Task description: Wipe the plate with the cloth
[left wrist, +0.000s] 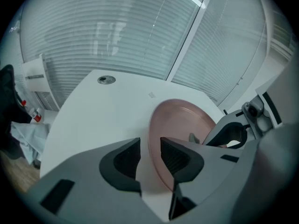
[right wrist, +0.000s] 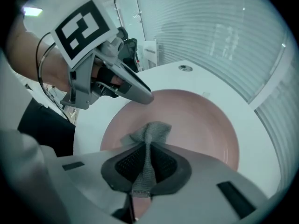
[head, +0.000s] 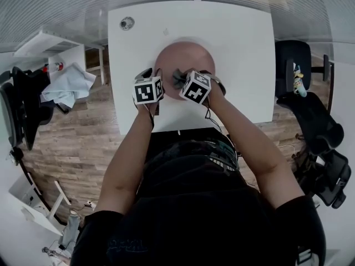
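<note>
head: above, steeply down, far | gripper views: low, close, forward | shared: plate (head: 184,57)

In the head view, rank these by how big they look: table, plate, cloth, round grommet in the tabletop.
1. table
2. plate
3. cloth and grommet: these look about alike, and the cloth is partly hidden, so they are left unranked.

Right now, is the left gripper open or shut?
Open: the left gripper shows a clear gap between its jaws, beside the pink plate rim, with the pads pressing on nothing.
</note>
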Demonstrator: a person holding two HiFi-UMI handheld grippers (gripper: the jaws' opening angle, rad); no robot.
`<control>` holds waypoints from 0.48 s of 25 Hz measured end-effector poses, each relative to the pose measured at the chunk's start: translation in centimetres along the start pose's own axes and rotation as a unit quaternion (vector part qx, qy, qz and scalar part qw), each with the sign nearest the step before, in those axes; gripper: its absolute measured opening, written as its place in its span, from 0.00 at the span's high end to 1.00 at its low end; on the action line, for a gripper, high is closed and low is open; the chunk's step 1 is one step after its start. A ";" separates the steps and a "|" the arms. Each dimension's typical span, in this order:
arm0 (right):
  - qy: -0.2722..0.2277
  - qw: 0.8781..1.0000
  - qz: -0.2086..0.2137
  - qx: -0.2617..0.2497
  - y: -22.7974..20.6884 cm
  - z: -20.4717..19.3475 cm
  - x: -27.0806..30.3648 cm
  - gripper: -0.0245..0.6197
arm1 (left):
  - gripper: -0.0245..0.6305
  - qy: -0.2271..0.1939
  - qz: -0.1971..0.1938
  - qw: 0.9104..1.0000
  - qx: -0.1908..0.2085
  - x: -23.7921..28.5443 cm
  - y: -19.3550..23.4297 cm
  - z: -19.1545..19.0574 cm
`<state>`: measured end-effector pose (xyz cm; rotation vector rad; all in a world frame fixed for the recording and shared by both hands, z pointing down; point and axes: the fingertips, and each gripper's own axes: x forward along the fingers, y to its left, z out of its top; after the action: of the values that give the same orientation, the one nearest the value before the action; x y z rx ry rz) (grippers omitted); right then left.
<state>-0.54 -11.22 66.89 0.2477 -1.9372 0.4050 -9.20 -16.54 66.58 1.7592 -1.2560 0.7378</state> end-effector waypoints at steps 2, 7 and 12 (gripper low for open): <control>-0.014 1.000 -0.008 0.017 -0.3 0.0 -0.9 0.89 | 0.76 -0.005 -0.005 1.000 0.006 -0.6 -0.3 0.2; -0.068 0.995 -0.032 0.062 -0.4 1.2 -3.8 0.89 | 0.75 -0.022 -0.022 0.999 0.019 -3.1 -1.2 0.8; -0.146 0.981 -0.052 0.114 0.5 2.9 -7.9 0.89 | 0.75 -0.055 -0.051 0.997 0.033 -7.4 -2.5 1.8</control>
<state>-0.09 -11.98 58.47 0.5829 -2.1523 0.5457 -9.27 -14.38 58.81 1.9247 -1.2148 0.6378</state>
